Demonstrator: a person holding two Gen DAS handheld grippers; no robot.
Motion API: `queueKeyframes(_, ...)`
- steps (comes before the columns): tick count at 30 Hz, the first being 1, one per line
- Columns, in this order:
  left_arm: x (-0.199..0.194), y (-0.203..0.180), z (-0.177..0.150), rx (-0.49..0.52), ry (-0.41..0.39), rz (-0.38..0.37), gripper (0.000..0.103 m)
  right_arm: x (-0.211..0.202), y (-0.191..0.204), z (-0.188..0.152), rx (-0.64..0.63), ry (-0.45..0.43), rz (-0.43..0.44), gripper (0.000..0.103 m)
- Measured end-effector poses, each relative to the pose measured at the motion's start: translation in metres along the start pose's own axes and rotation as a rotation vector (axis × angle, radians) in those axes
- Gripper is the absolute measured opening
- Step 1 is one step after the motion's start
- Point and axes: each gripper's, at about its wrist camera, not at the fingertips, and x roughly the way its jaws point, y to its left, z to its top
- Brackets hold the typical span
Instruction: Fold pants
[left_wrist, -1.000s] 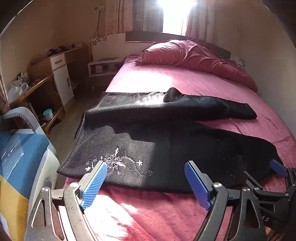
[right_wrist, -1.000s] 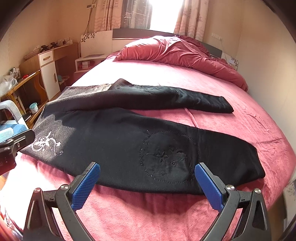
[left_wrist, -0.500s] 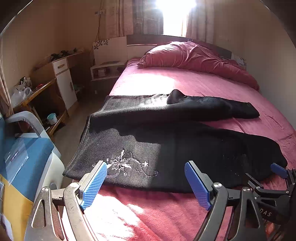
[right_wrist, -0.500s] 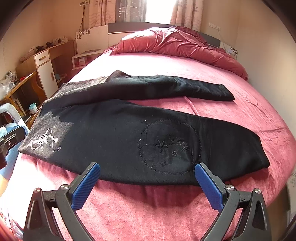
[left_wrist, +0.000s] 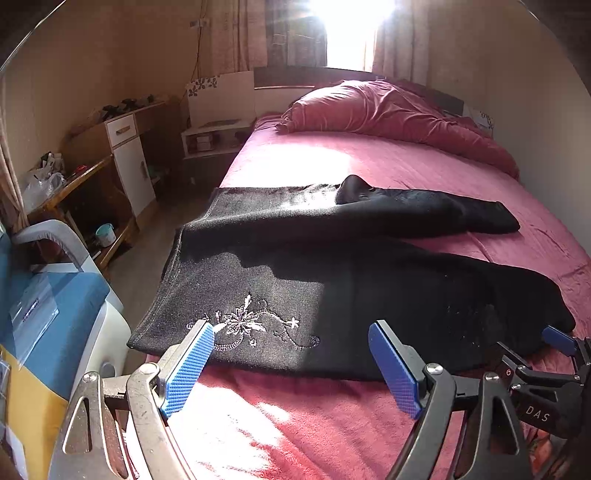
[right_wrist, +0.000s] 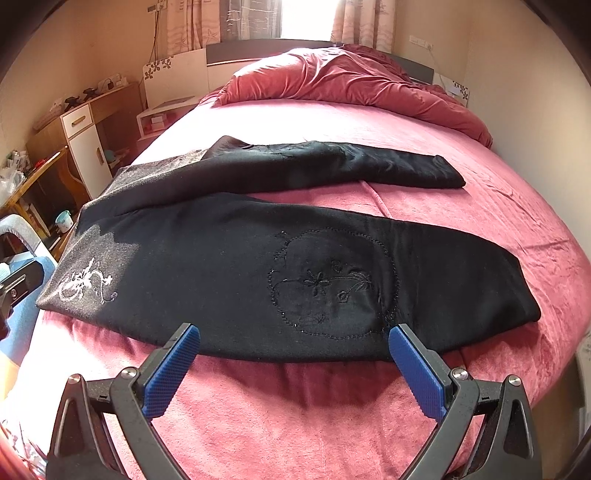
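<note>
Pants: black pants (right_wrist: 258, 258) are lying spread across the pink bed (right_wrist: 295, 406), waistband toward the left edge, legs reaching right.
Left tongs: we are holding the left tongs (left_wrist: 291, 363) wide apart, gripping nothing, just short of the white embroidery (left_wrist: 247, 325).
Right tongs: our right tongs (right_wrist: 293, 365) are gaping too, empty, near the stitched circle (right_wrist: 332, 284).
Containers: a teal cup (left_wrist: 105, 234) is sitting under the desk (left_wrist: 74, 181); contents cannot be told.
</note>
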Motion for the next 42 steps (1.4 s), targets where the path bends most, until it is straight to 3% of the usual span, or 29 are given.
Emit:
queueKeyframes(13, 0.013, 0.004, -0.006, -0.012, 0.051, -0.009, 0.088, 0.012, -0.02, -0.005, 0.052, 0.051, 0.011, 0.103)
queueKeyframes(15, 0.024, 0.015, -0.009, -0.05, 0.095, -0.03, 0.088, 0.015, -0.032, -0.006, 0.089, 0.068, 0.044, 0.103)
queueKeyframes(18, 0.042, 0.044, -0.015, -0.137, 0.147, -0.059, 0.099, 0.021, -0.065, -0.009, 0.206, 0.105, 0.083, 0.103)
queueKeyframes(21, 0.054, 0.086, -0.022, -0.261, 0.191, -0.043, 0.102, 0.027, -0.1, -0.016, 0.332, 0.142, 0.101, 0.102)
queueKeyframes(24, 0.062, 0.132, -0.028, -0.379, 0.2, -0.015, 0.101, 0.031, -0.133, -0.023, 0.425, 0.163, 0.09, 0.088)
queueKeyframes(26, 0.07, 0.16, -0.034, -0.484, 0.228, -0.005, 0.098, 0.034, -0.154, -0.027, 0.474, 0.171, 0.081, 0.084)
queueKeyframes(28, 0.078, 0.182, -0.039, -0.582, 0.253, -0.012, 0.081, 0.034, -0.17, -0.03, 0.506, 0.178, 0.081, 0.079)
queueKeyframes(29, 0.082, 0.189, -0.04, -0.613, 0.264, -0.007, 0.078, 0.035, -0.178, -0.031, 0.525, 0.179, 0.086, 0.078)
queueKeyframes(34, 0.113, 0.205, -0.043, -0.74, 0.315, -0.087, 0.06, 0.034, -0.22, -0.041, 0.655, 0.187, 0.108, 0.078)
queueKeyframes(42, 0.138, 0.203, -0.027, -0.729, 0.318, -0.101, 0.047, 0.038, -0.307, -0.052, 0.911, 0.105, 0.053, 0.073)
